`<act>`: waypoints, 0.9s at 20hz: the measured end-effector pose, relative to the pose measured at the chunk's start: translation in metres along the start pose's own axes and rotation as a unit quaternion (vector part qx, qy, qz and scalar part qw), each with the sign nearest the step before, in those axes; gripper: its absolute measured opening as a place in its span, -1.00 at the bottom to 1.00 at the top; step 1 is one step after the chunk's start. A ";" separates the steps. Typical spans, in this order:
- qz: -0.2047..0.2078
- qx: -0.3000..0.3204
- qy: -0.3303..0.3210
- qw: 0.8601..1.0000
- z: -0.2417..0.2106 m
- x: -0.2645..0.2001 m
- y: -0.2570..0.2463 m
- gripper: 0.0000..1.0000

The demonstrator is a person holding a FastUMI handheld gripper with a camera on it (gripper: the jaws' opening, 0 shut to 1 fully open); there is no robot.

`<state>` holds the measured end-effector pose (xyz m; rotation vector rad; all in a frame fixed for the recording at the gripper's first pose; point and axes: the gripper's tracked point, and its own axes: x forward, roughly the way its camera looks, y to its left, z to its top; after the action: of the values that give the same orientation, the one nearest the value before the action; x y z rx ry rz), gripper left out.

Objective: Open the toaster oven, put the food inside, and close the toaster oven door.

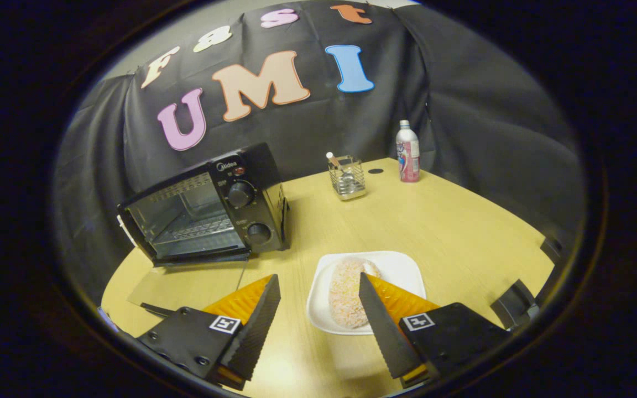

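A black toaster oven [224,204] stands on the wooden table [462,232], ahead and to the left of my fingers. Its glass door [186,284] lies folded down flat on the table, and the wire rack shows inside. A pale sugared bun [343,296] rests on a white square plate [401,271] just ahead of my right finger, whose tip overlaps the bun's right side. My gripper [318,276] is open, the fingers are wide apart, and only bare table lies between them.
At the back of the table stand a wire holder [347,178] with a utensil in it and a pink-and-white bottle [408,152]. A small dark hole [375,171] sits between them. Dark chair parts [517,301] show past the table's right edge.
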<state>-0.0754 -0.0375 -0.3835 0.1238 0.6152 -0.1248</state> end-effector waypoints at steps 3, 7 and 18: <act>-0.046 -0.027 0.010 0.999 -0.009 0.014 -0.025 0.80; -0.092 -0.062 0.023 0.994 -0.019 0.024 -0.046 0.80; -0.102 -0.045 0.041 0.993 -0.032 0.034 -0.051 0.58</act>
<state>-0.0742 -0.0850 -0.4330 -0.0225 0.7129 -0.2897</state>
